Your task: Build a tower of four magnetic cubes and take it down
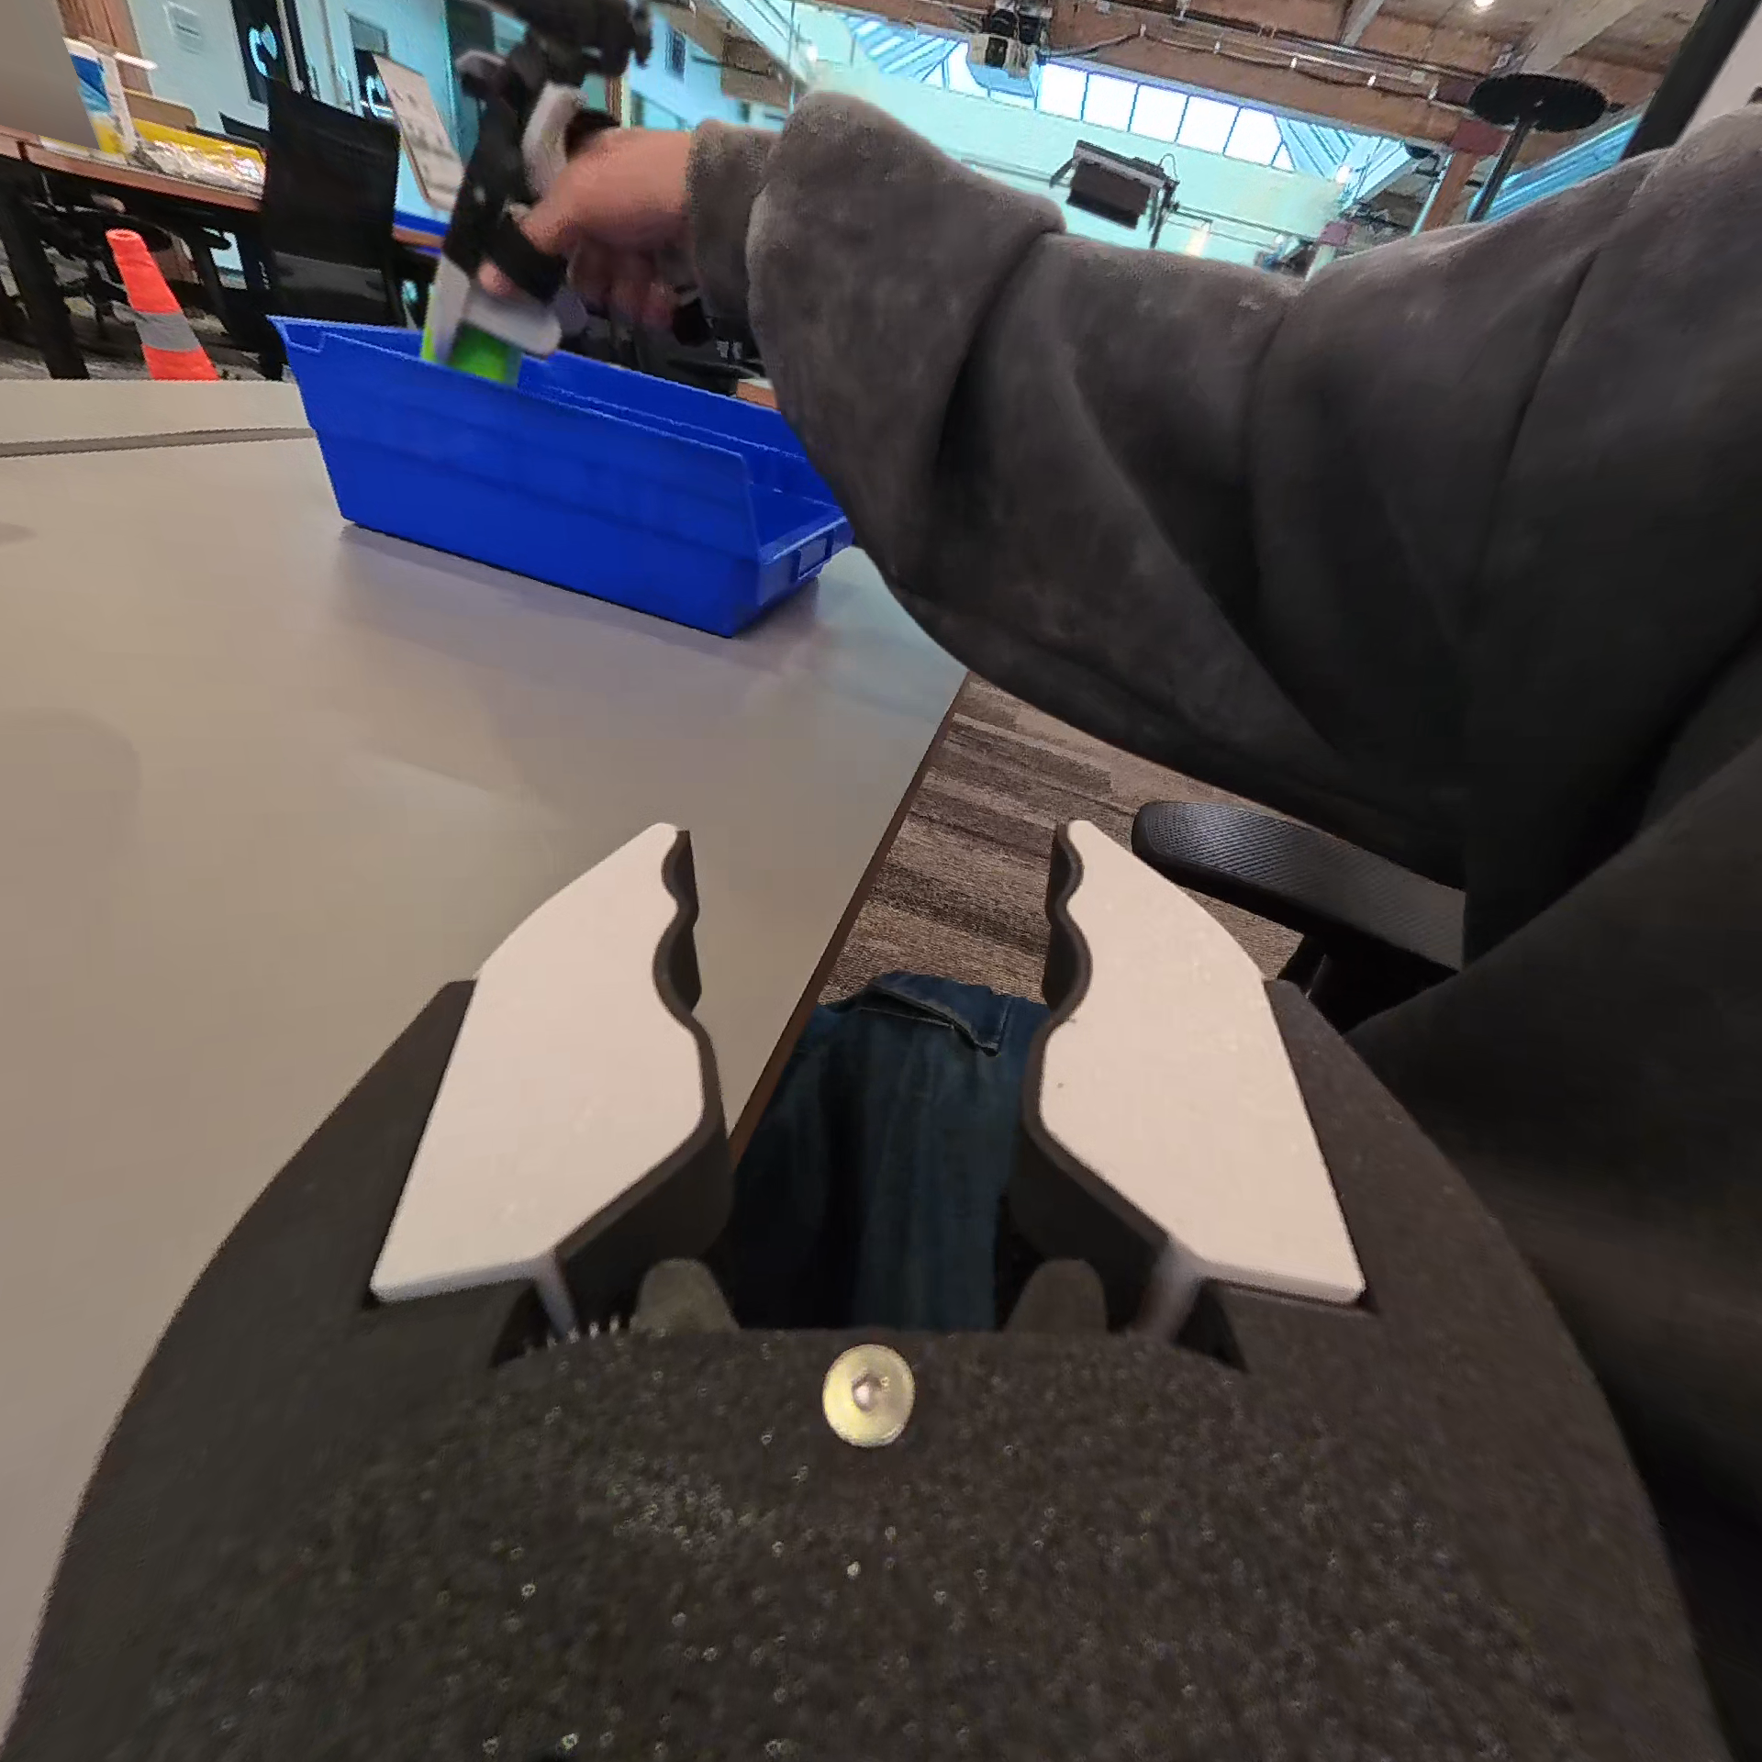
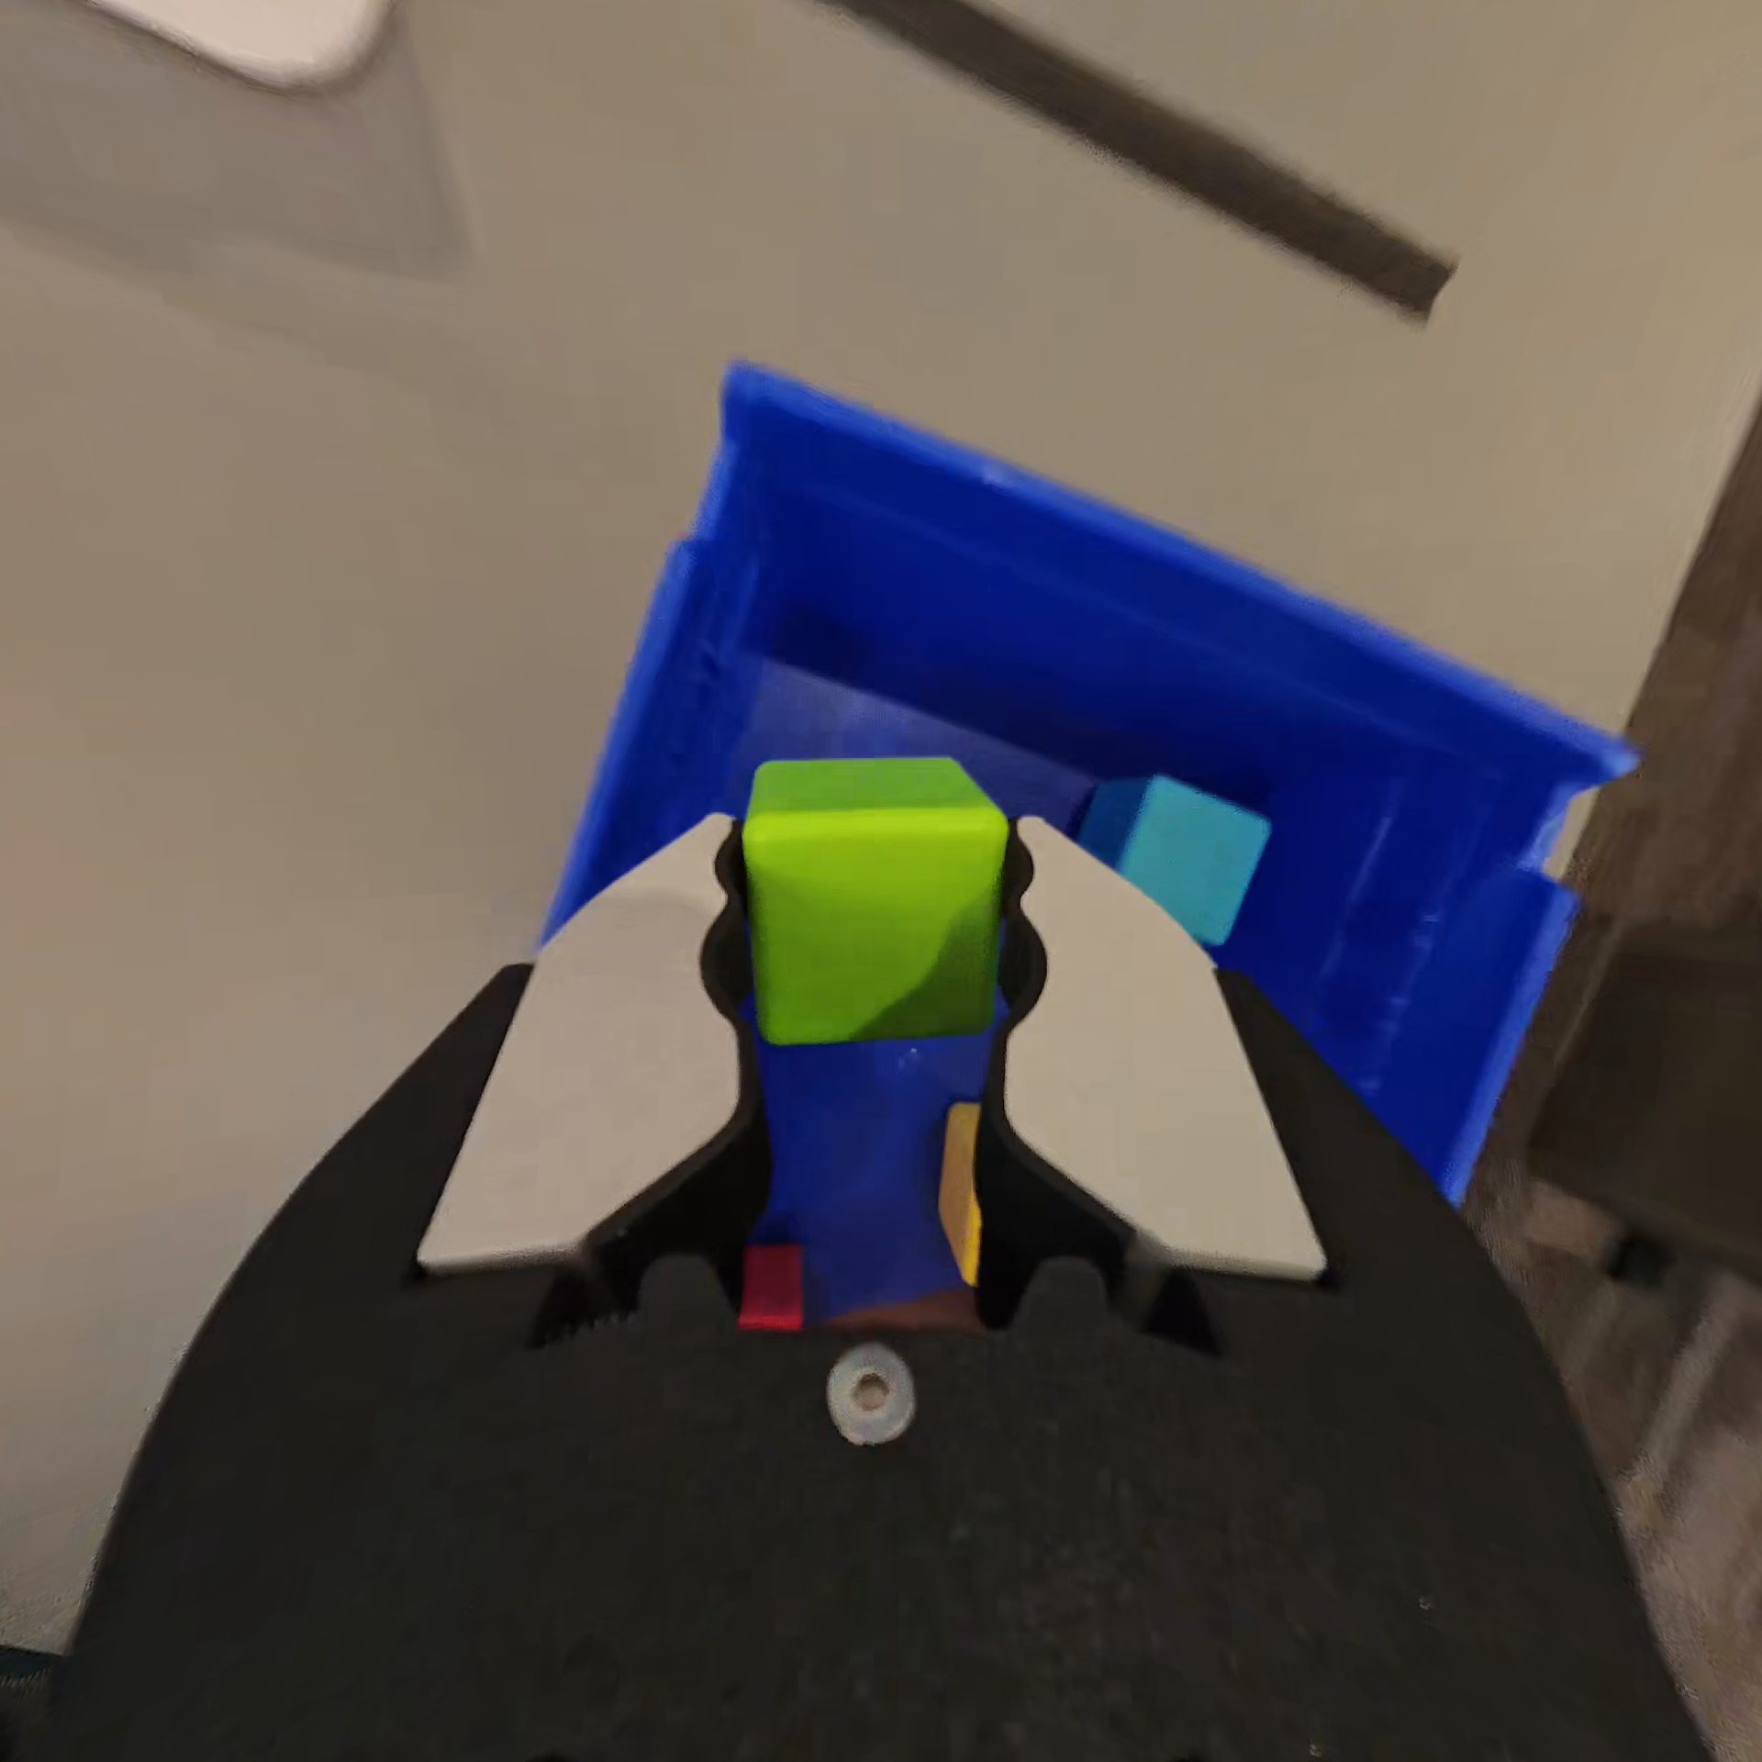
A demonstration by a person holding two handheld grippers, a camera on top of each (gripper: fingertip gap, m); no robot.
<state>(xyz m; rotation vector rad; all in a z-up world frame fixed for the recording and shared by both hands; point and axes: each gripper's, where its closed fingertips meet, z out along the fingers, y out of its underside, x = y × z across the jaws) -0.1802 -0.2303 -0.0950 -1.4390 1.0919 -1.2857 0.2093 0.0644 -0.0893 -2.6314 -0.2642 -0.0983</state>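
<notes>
Centre of right wrist view: right gripper (image 2: 872,911) clamped on a lime-green cube (image 2: 872,906), raised above the blue bin (image 2: 1192,610) for carrying out. Light-blue cube (image 2: 1182,853), yellow cube (image 2: 961,1206), red cube (image 2: 772,1287) lying inside. Lower left wrist view: left gripper (image 1: 872,863) wide apart, holding nothing, idle over the table (image 1: 286,715) edge.

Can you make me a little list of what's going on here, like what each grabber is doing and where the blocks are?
right gripper: shut on the green cube, above the blue bin
left gripper: open, empty, at the grey table edge
in the bin: light blue cube, yellow cube, red cube
tower: none in view
bin place: on the table, near its edge
</notes>
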